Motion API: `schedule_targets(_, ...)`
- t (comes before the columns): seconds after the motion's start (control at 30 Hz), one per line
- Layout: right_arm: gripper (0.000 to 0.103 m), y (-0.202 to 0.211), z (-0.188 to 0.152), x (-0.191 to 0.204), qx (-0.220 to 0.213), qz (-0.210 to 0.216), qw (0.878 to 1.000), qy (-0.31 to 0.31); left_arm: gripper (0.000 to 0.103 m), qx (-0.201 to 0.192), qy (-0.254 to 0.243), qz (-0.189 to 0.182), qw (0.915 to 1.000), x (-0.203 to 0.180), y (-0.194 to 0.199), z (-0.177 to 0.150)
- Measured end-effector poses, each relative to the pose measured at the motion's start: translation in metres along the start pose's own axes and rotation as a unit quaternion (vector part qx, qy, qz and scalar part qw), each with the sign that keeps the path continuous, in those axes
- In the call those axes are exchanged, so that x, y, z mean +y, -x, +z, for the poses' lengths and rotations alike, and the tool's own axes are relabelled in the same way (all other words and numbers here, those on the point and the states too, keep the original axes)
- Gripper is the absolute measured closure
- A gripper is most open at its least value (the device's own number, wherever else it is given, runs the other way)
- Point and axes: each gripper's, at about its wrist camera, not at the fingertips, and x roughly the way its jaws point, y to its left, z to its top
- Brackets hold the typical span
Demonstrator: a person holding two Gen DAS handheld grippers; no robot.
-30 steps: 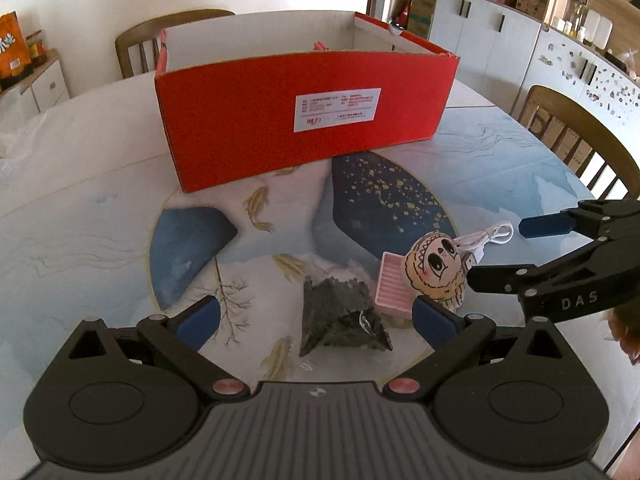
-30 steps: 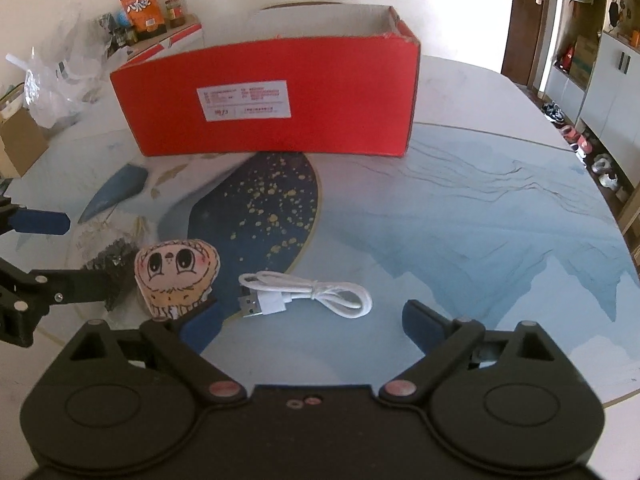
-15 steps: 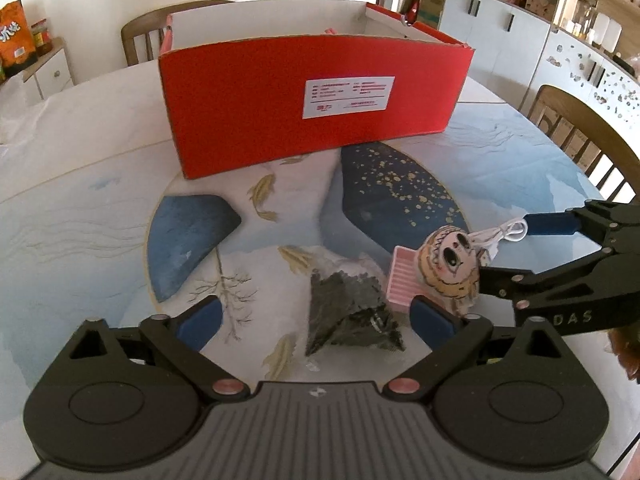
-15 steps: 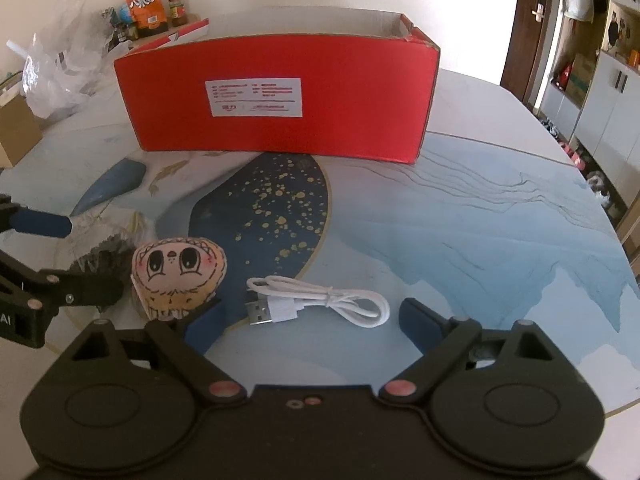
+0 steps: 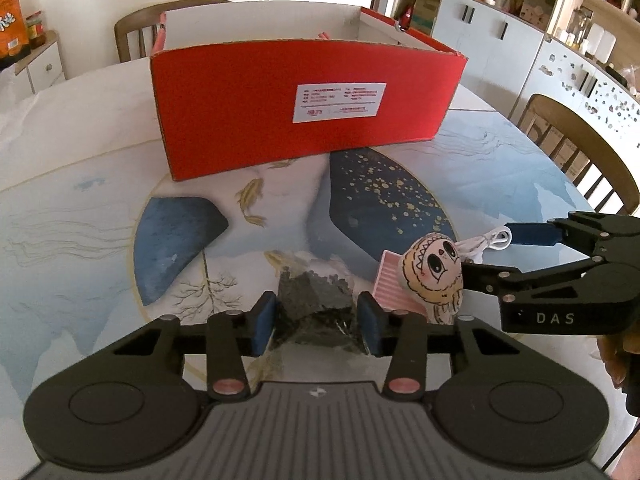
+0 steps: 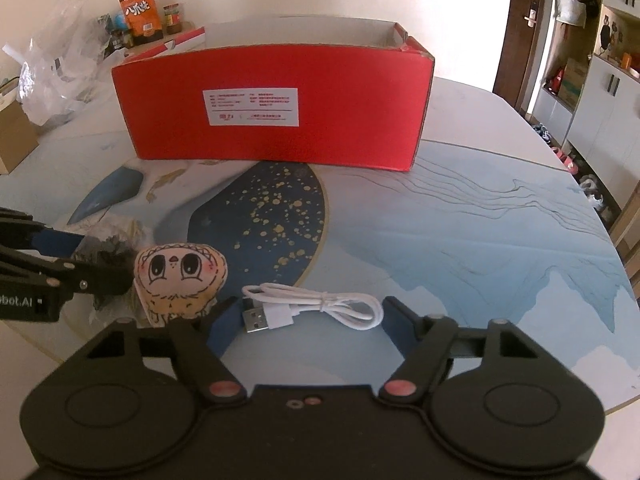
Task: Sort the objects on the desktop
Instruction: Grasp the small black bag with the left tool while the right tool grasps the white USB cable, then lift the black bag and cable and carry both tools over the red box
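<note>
1. Kitchen cabinets (image 5: 500, 40) and wooden chairs (image 5: 576, 148) stood behind a round bench (image 5: 80, 208) printed with blue mountains, gold fish and a dark speckled oval.
2. At the bench's far side sat an open red box (image 5: 304, 108) with a white label (image 5: 339, 102) on its near wall.
3. On the near part of the bench lay a clear bag of dark bits (image 5: 316, 308); just right of it lay a pink card (image 5: 390, 284), a plush face (image 5: 434, 276) with big eyes, and then a coiled white cable (image 6: 312, 306).
4. The left claw (image 5: 316, 322) sat low at the bench, its blue pads pressed against both sides of the bag, closed on it.
5. The right claw (image 6: 310, 322) was spread wide, one blue finger on each side of the cable; the cable's USB plug (image 6: 256, 318) lay just beside the left-hand finger (image 6: 224, 326), but no grip showed.
6. From the left wrist view, the right claw (image 5: 486, 254) reached in from the right, its lower finger just beside the plush.
7. From the right wrist view, the plush touched the pink card's edge and stood between the bag and the cable.
8. Snack packets (image 6: 140, 14) and a crumpled plastic bag (image 6: 52, 68) sat on a side shelf beyond the bench.
</note>
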Motion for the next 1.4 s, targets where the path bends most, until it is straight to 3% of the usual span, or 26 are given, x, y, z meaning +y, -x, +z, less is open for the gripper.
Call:
schedule_targets(0.67, 0.033, 0.022, 0.009, -0.016, -0.010, 0.001, 0.999, -0.038, 0.066, -0.027, 0.011, -0.002, 0.9996, 0.004, 0.027, 0.009)
schedule_targets(1.4, 0.035, 0.069, 0.061, -0.016, -0.058, 0.025, 0.998, -0.024, 0.066, -0.050, 0.035, -0.033, 0.9976, -0.001, 0.061, 0.046)
